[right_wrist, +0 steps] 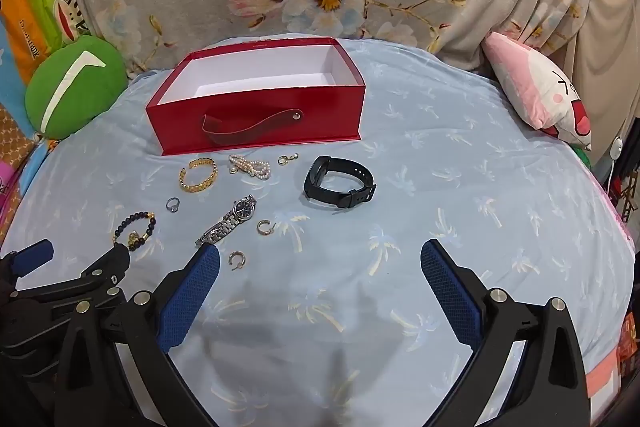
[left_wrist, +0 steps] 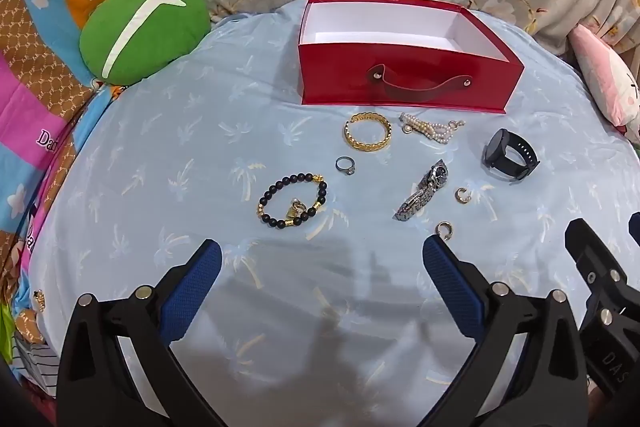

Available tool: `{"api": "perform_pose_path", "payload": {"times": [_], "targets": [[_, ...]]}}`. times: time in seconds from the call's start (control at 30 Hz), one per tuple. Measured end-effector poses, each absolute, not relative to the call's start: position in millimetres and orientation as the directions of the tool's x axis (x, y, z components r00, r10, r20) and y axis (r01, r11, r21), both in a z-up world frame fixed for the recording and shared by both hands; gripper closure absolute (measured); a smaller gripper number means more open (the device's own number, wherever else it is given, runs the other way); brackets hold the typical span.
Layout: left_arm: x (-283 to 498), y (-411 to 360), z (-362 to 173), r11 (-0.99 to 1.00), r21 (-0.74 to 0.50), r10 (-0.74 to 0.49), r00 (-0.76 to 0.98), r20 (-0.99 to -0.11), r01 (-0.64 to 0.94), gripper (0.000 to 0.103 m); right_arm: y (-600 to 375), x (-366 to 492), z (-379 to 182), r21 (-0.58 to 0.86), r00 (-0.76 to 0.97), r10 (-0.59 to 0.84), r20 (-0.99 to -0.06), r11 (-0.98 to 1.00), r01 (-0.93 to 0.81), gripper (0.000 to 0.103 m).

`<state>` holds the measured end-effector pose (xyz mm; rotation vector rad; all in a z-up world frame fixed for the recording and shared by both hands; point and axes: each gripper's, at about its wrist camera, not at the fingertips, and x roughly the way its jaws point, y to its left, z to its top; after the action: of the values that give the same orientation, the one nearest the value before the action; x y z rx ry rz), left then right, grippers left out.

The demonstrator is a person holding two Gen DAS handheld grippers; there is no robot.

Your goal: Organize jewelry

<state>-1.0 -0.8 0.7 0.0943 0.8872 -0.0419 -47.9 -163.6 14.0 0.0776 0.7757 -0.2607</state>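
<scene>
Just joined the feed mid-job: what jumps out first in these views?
The open red box stands at the back of the blue bedsheet, white inside and, as far as shown, empty. In front lie the jewelry pieces: gold bangle, pearls, black watch, silver watch, bead bracelet.

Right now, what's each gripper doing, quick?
Left gripper: open, holding nothing.
Right gripper: open, holding nothing.

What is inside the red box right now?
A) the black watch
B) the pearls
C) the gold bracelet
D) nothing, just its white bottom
D: the red box shows only its bare white inside, while the gold bracelet, black watch and pearls all lie on the blue sheet in front of it.
</scene>
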Motion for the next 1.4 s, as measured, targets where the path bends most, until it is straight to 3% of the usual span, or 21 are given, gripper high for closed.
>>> {"api": "perform_pose_path", "payload": {"times": [1.4], "targets": [[-6,6,6,0.996,0.069,0.017,0.630,-0.776,0.058,0.005,-159,-53,11,0.000,0.687,-0.173,-0.706,0.970,0.244,0.005]]}}
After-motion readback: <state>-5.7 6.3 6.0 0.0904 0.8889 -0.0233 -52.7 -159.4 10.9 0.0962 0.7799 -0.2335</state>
